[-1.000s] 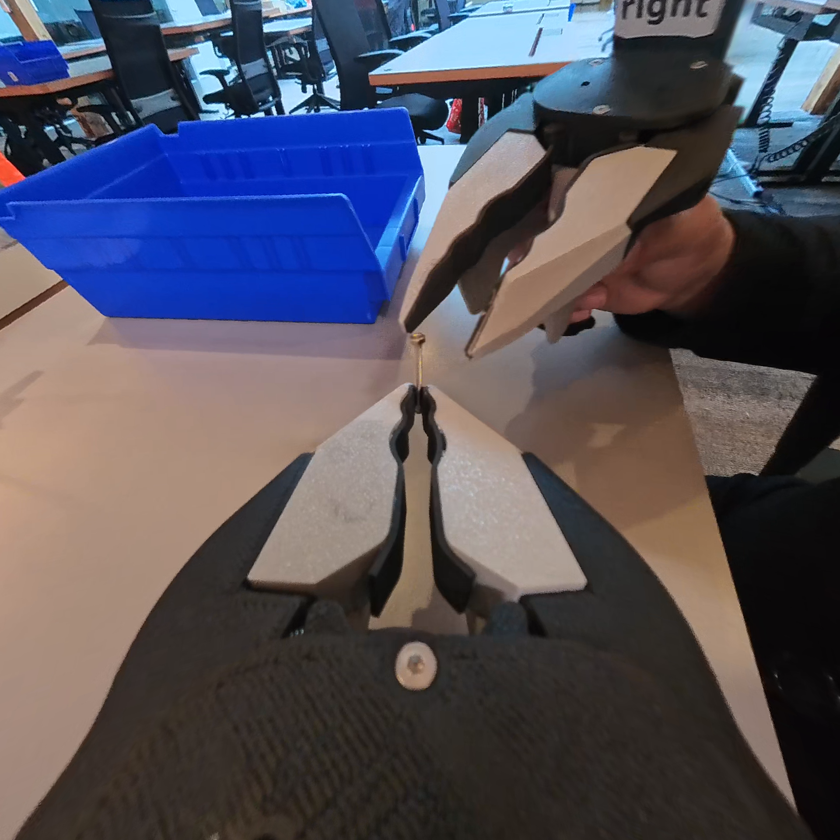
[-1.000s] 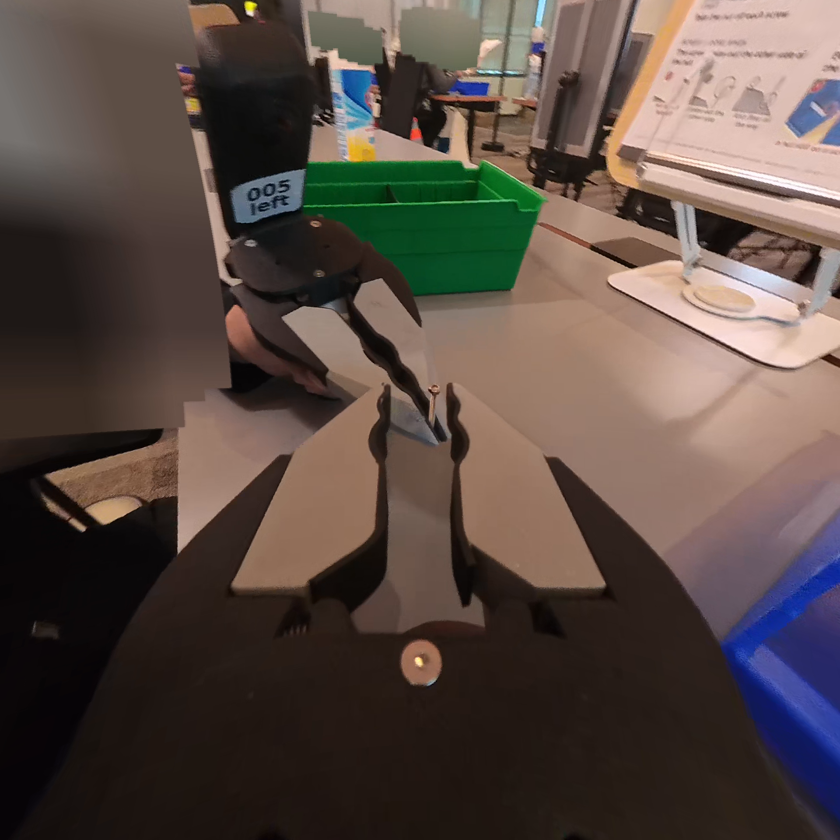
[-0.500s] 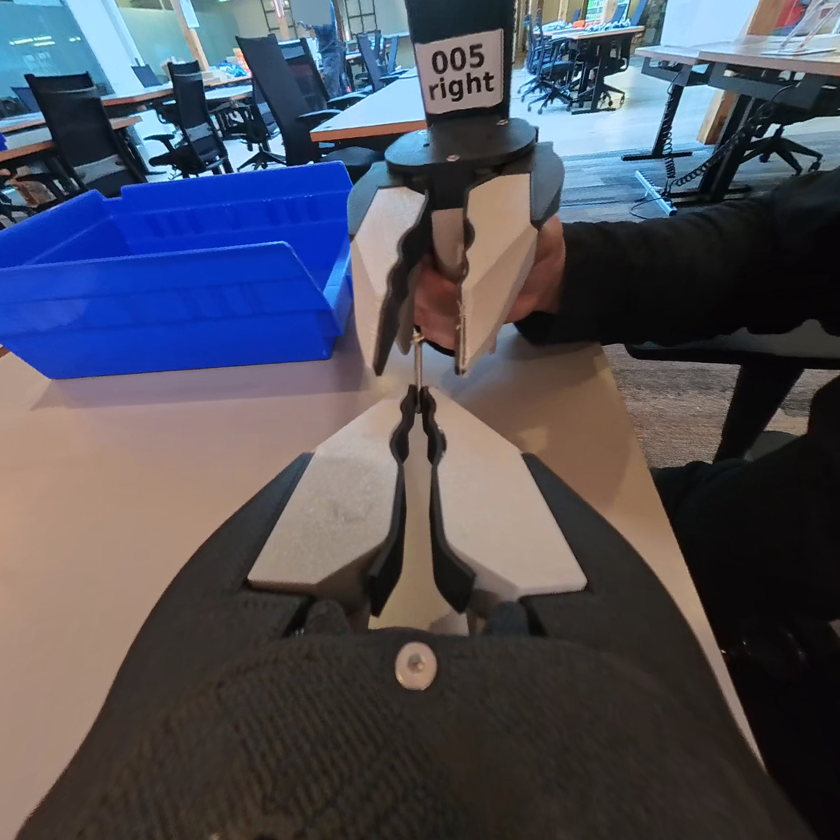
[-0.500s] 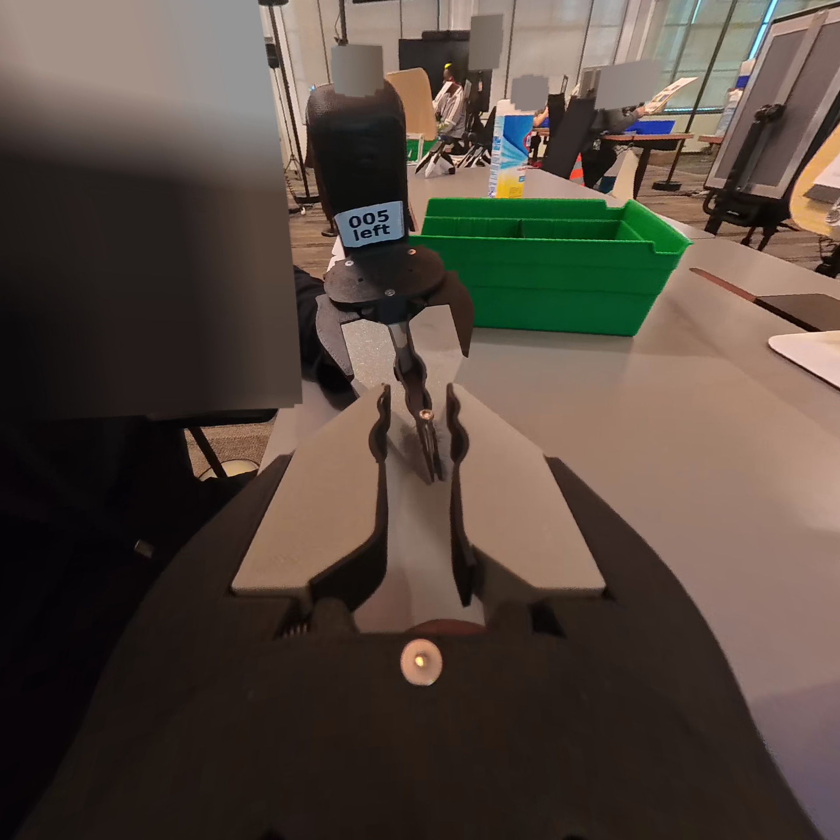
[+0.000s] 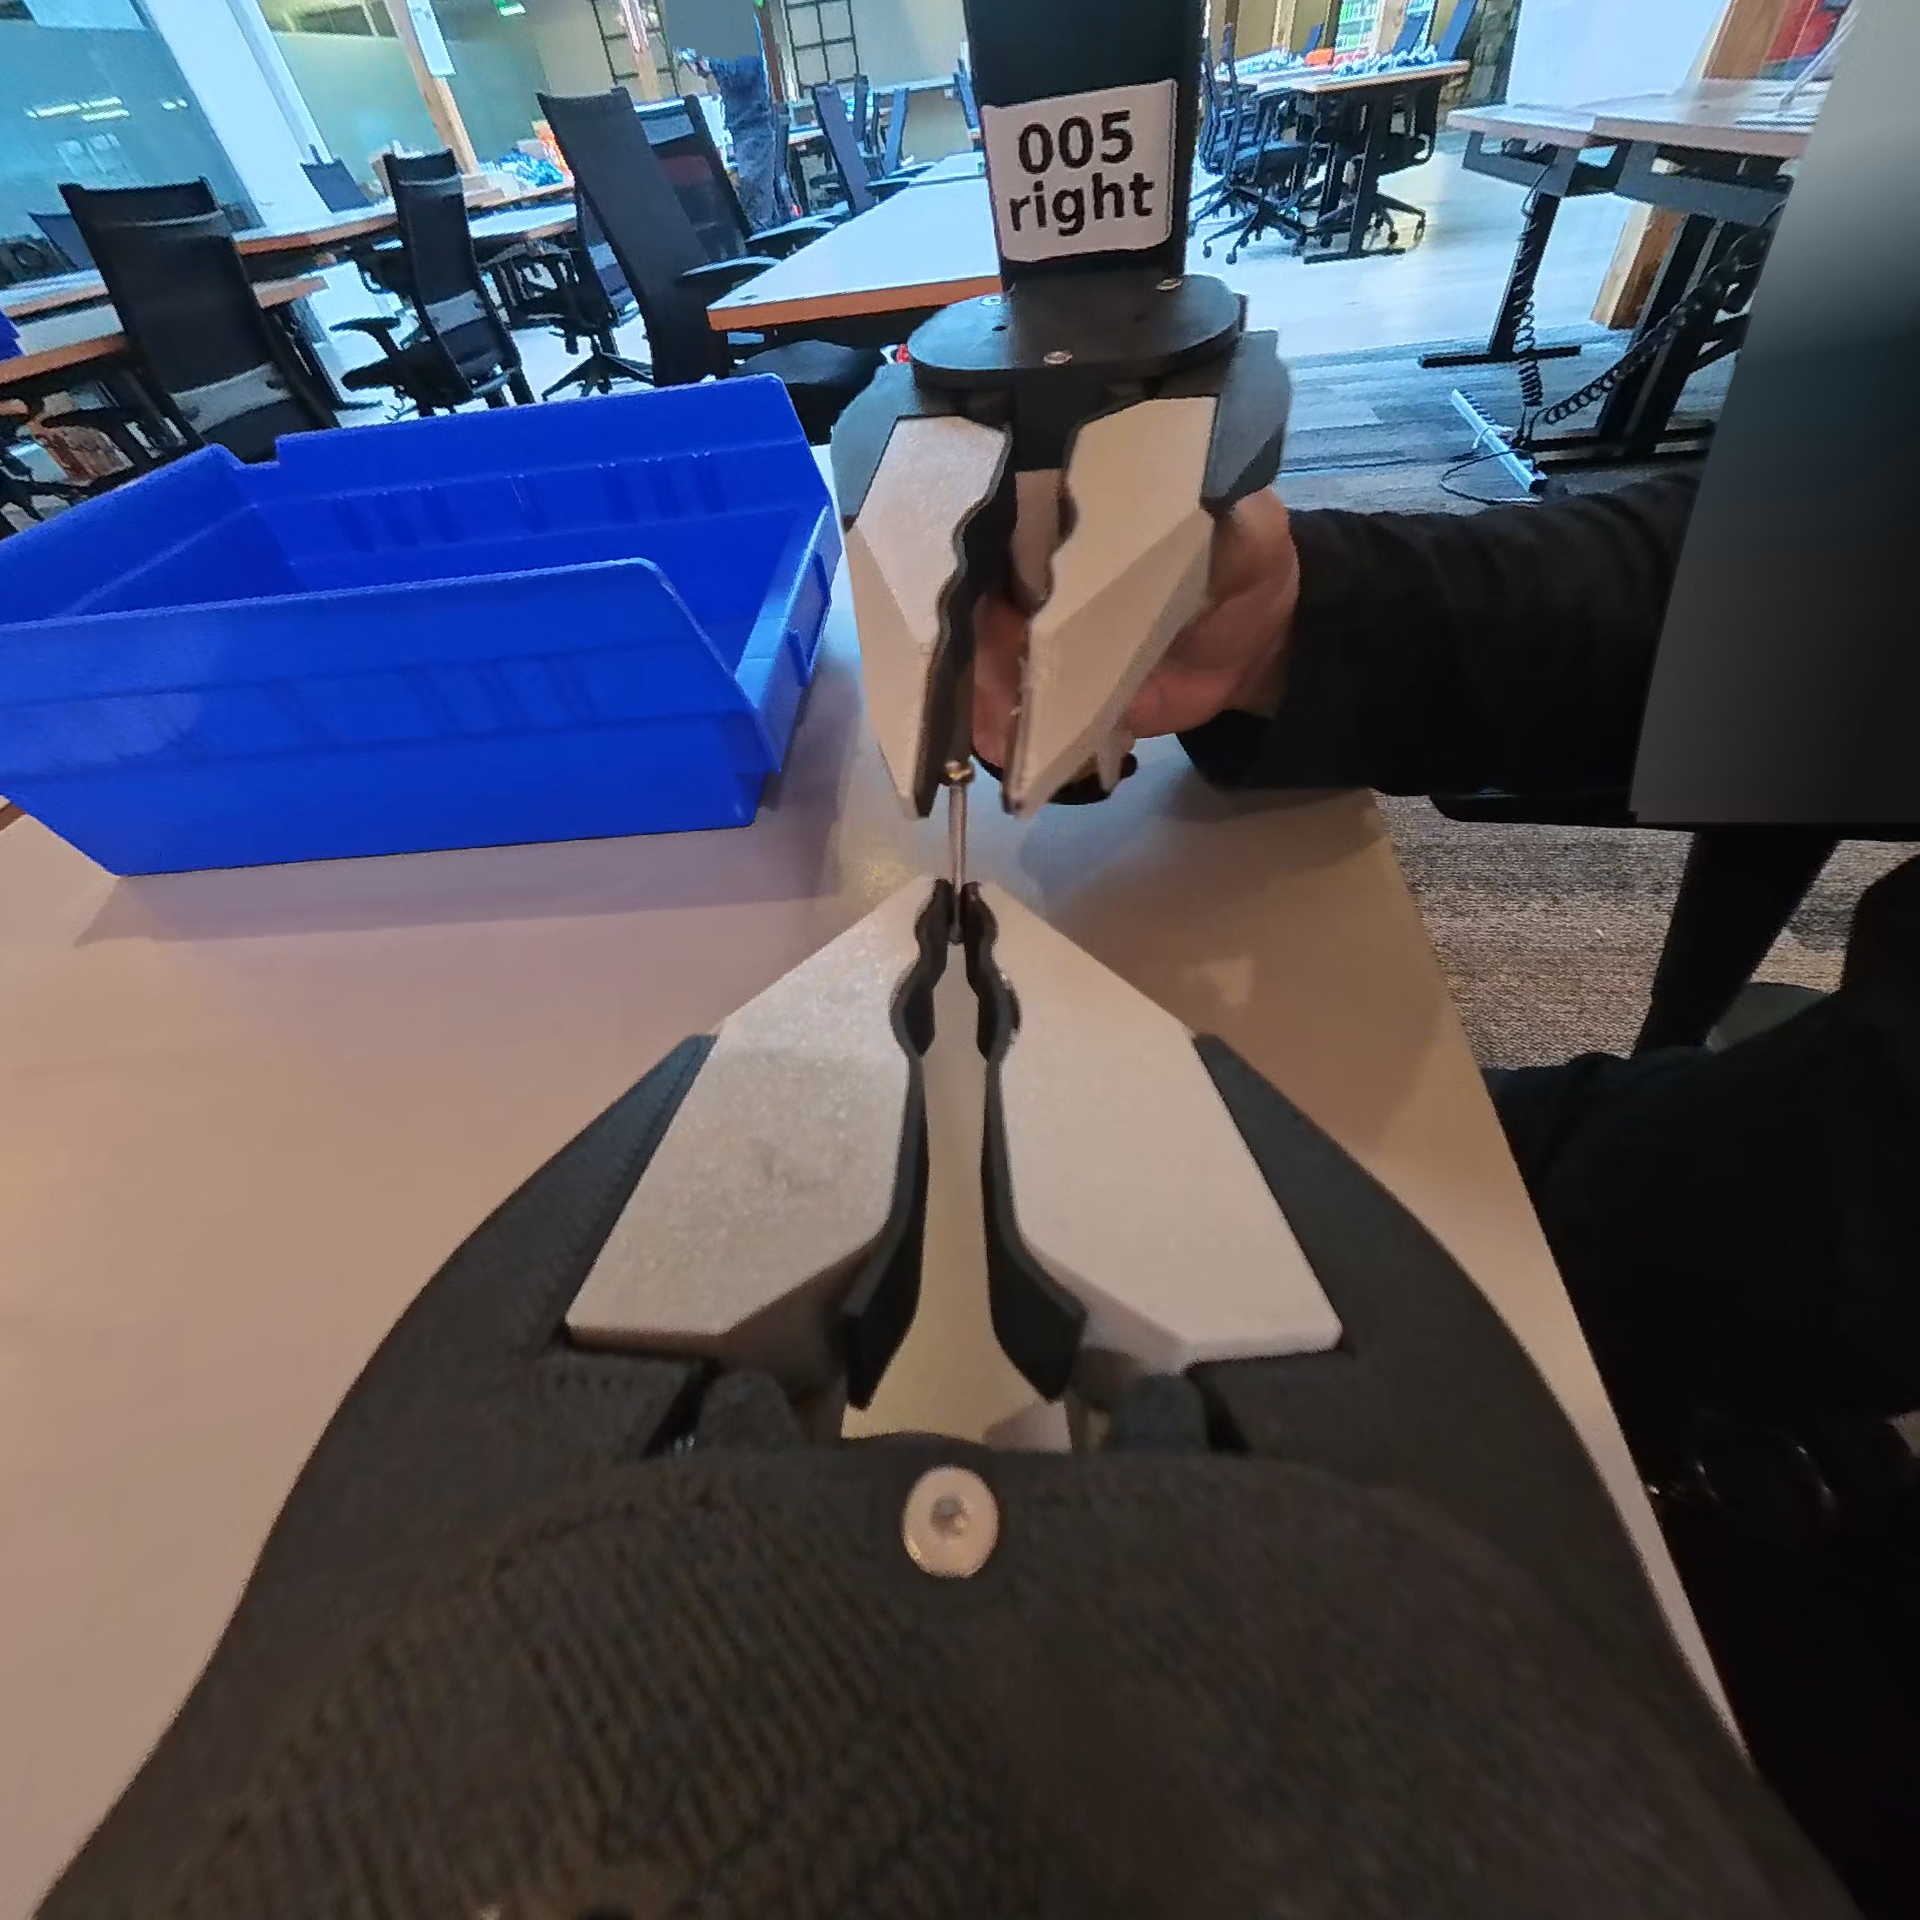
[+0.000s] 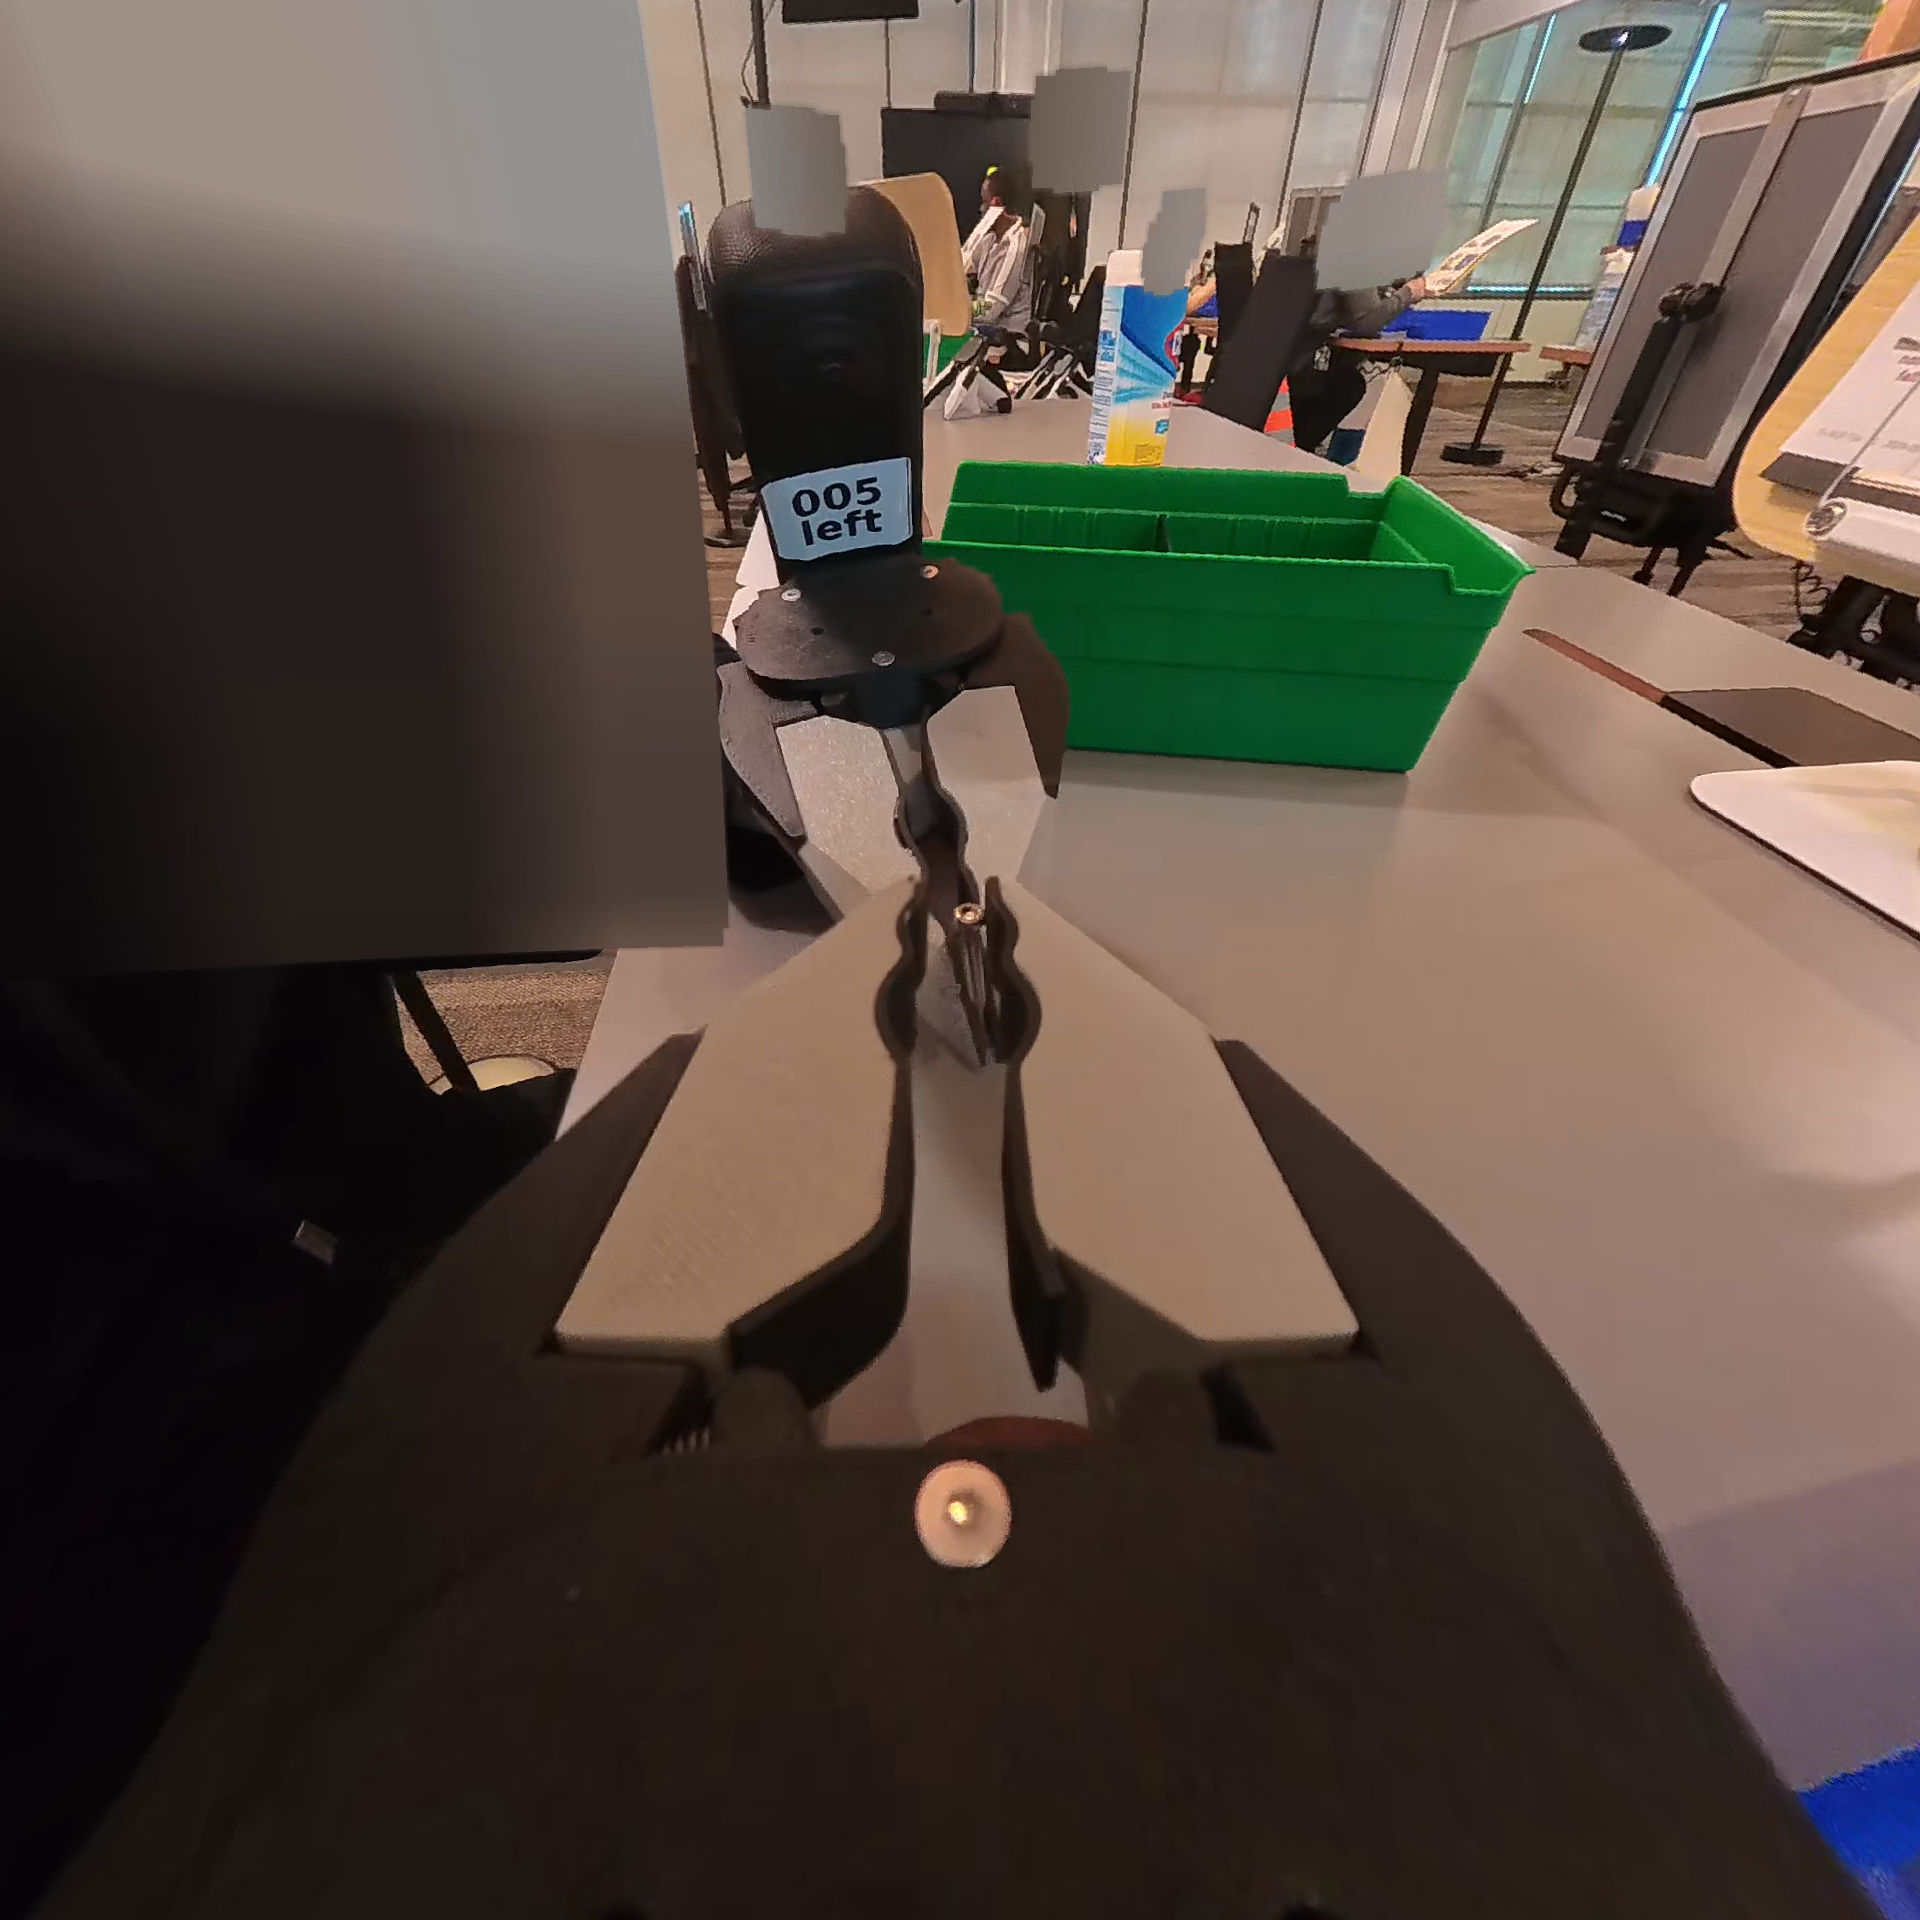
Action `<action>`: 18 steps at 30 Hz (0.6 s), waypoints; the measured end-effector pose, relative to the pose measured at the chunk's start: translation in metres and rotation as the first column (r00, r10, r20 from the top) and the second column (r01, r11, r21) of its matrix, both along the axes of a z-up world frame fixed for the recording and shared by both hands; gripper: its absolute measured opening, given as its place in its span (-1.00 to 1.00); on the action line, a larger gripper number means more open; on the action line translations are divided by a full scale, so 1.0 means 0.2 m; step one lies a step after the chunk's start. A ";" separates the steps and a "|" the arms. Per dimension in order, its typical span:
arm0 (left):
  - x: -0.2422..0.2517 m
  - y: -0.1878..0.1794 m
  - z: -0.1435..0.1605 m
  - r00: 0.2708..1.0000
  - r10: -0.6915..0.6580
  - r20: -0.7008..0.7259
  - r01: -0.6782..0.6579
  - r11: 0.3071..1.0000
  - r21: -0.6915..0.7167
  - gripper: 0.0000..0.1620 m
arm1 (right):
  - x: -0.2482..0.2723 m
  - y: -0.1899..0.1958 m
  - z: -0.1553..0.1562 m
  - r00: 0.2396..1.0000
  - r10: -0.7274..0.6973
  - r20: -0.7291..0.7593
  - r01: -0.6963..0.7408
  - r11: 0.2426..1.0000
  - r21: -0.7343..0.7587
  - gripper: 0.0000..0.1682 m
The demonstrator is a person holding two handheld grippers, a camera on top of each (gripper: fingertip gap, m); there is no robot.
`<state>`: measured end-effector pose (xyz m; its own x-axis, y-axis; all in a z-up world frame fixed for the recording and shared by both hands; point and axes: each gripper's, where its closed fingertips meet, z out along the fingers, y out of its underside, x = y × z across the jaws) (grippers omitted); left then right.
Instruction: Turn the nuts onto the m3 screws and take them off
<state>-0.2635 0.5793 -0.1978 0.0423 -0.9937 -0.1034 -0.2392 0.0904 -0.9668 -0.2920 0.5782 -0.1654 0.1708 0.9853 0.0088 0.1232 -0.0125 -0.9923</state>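
Left gripper [image 5: 954,906] pinched shut on the lower end of an M3 screw [image 5: 957,831], which stands upright above the table [image 5: 312,1091], just beside the blue bin [image 5: 416,665] on its right. From where I steer, the right gripper [image 5: 966,800] hangs tips-down over the screw with its jaws parted a little, the small fitting at the screw's upper end [image 5: 957,771] sitting between its tips and close against one finger [image 5: 914,623]. In the right wrist view that end [image 6: 968,914] shows as a tiny round face between my right fingertips; I cannot tell whether it is the nut or the screw head, and no separate nut is visible. Risks, as I judge them: the left grip covers only a short length of thread, so a sideways push from the closing right fingers could tilt the screw or lever it out; a nut caught off-square may cross-thread or drop onto the table; and closing off-centre would let the smooth pads slip round the fitting.
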 end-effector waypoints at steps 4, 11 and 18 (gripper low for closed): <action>0.00 -0.01 0.00 1.000 -0.012 0.001 0.012 1.000 0.003 -1.00 | -0.03 0.00 0.01 0.999 0.037 -0.009 -0.037 0.999 -0.018 -0.94; 0.00 -0.03 0.02 0.999 -0.037 0.017 0.037 0.999 0.010 -1.00 | -0.01 -0.01 0.00 0.999 0.048 0.006 -0.048 0.999 0.004 -0.93; 0.00 -0.05 0.03 0.998 -0.052 0.026 0.051 0.998 0.027 -1.00 | -0.01 -0.04 0.01 0.997 0.081 0.003 -0.081 0.996 0.027 -0.98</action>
<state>-0.2632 0.5683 -0.1924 -0.0058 -0.9916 -0.1292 -0.2074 0.1276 -0.9699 -0.2936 0.5703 -0.1640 0.0908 0.9952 0.0360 0.1242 0.0245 -0.9920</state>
